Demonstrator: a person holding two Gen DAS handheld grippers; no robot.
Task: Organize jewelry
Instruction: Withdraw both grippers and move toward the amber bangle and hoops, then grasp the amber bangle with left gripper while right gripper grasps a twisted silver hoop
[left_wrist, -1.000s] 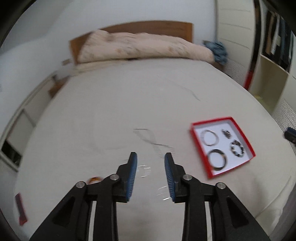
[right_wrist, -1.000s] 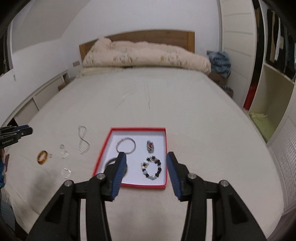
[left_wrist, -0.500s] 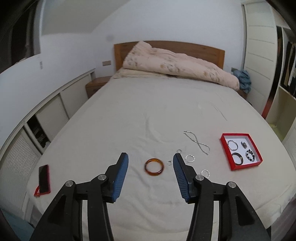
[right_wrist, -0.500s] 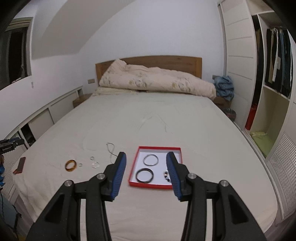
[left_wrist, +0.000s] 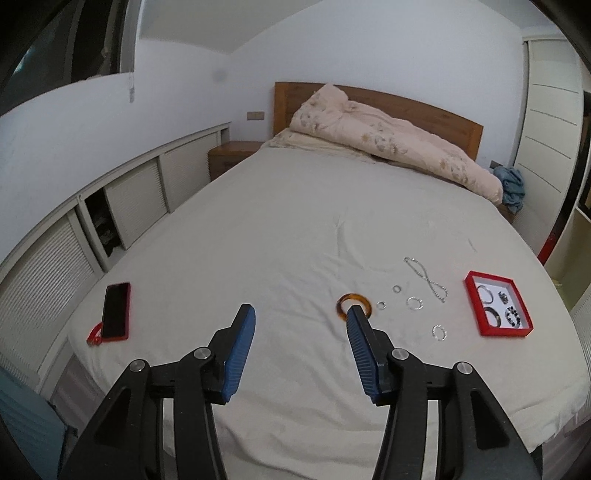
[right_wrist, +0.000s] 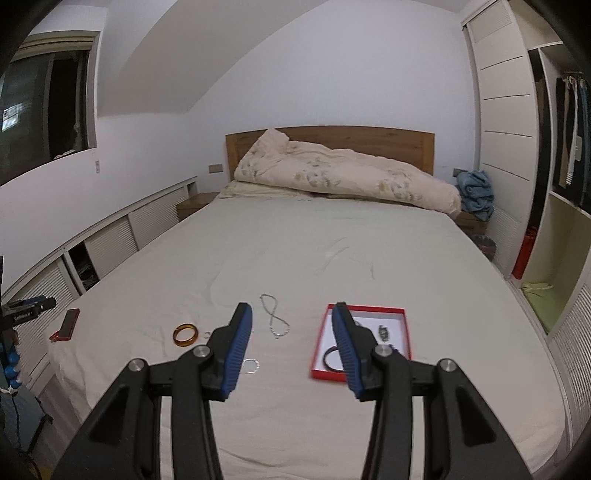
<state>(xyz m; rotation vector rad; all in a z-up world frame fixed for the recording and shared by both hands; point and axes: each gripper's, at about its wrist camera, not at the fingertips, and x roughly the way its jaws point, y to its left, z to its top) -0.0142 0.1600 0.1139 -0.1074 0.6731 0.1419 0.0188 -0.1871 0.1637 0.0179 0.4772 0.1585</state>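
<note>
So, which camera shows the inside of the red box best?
The left wrist view: the red box lies fully uncovered at the right, with all four pieces inside visible. In the right wrist view, a finger of the right tool covers the left part of the box.

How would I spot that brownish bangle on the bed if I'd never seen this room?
Start at the big bed with its pale sheet and look near the foot end, between the red-cased phone and the red tray. The amber bangle lies flat there, beside several small silver rings. It alone is thick, glossy and orange-brown; its neighbours are thin and silvery.
</note>
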